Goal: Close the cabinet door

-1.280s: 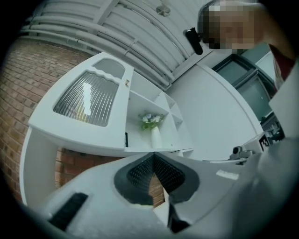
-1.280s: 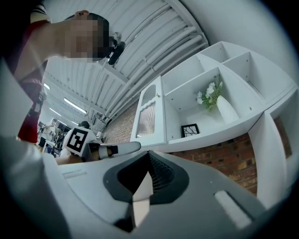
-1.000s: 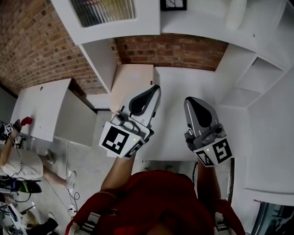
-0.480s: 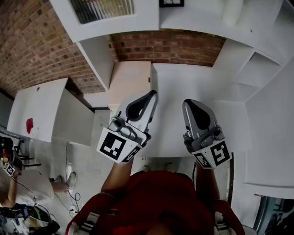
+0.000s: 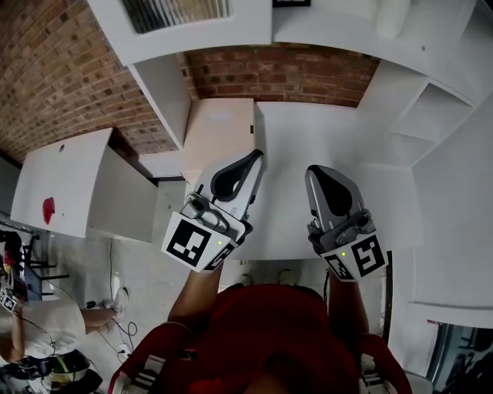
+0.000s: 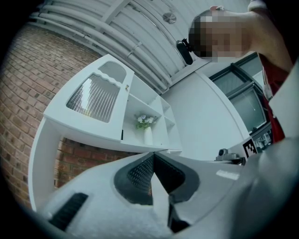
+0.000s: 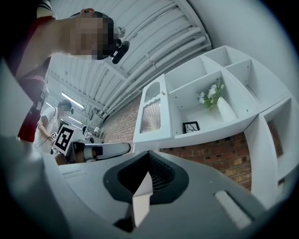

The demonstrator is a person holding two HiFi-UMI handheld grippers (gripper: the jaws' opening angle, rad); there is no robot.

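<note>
The white wall unit's upper cabinet door [image 7: 150, 116], with a ribbed glass pane, lies flush with its frame; the left gripper view also shows this door [image 6: 96, 95]. From the head view only its lower edge [image 5: 177, 11] shows at the top. My left gripper [image 5: 256, 156] and right gripper [image 5: 313, 171] hover side by side over the white counter [image 5: 308, 138], both shut and empty. Neither one touches the cabinet. The left gripper [image 6: 153, 154] and the right gripper [image 7: 149, 153] both point up at the shelves.
Open shelves hold a vase of flowers [image 7: 219, 105] and a small framed picture [image 7: 190, 127]. A beige panel [image 5: 219, 127] adjoins the counter on the left. A white box-like unit [image 5: 62, 185] stands further left by the brick wall [image 5: 54, 69]. Another person [image 5: 31, 338] is at lower left.
Both grippers have stayed almost where they were. The person at the left edge has moved down the frame towards the lower left corner.
</note>
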